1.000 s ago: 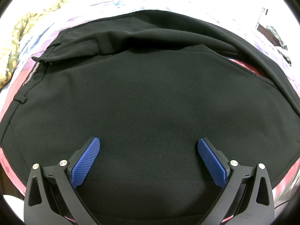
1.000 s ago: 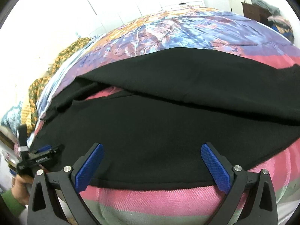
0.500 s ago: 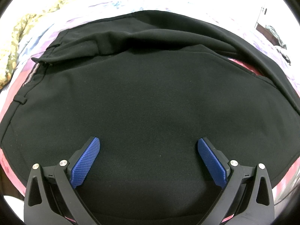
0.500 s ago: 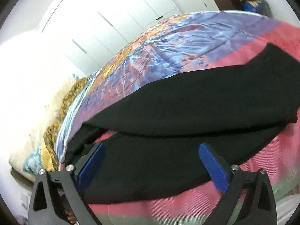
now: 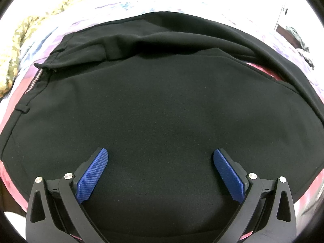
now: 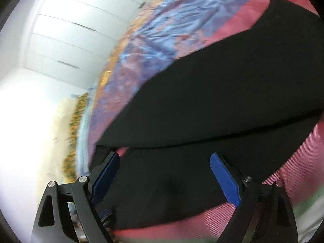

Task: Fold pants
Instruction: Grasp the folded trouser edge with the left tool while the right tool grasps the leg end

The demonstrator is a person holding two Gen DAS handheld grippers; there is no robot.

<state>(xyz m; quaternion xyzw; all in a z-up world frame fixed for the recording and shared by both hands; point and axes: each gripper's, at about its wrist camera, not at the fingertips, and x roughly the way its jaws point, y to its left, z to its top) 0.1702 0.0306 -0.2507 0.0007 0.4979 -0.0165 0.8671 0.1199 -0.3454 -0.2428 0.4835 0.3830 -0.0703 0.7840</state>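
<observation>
**Desk:** On the bed, what shows?

**Photographer:** Black woven pants [image 5: 162, 101] lie spread across a pink-and-purple patterned satin bedspread [image 6: 154, 46]. The left gripper [image 5: 161, 162] hovers above the seat, jaws apart, empty. The right gripper [image 6: 164, 168], tilted over a leg, has just been closing slightly; nothing is pinched.

**Desk:** Risk?

**Photographer:** Likely a grab catching one layer only, dragging the bunched waistband [image 5: 85, 50] askew.
</observation>
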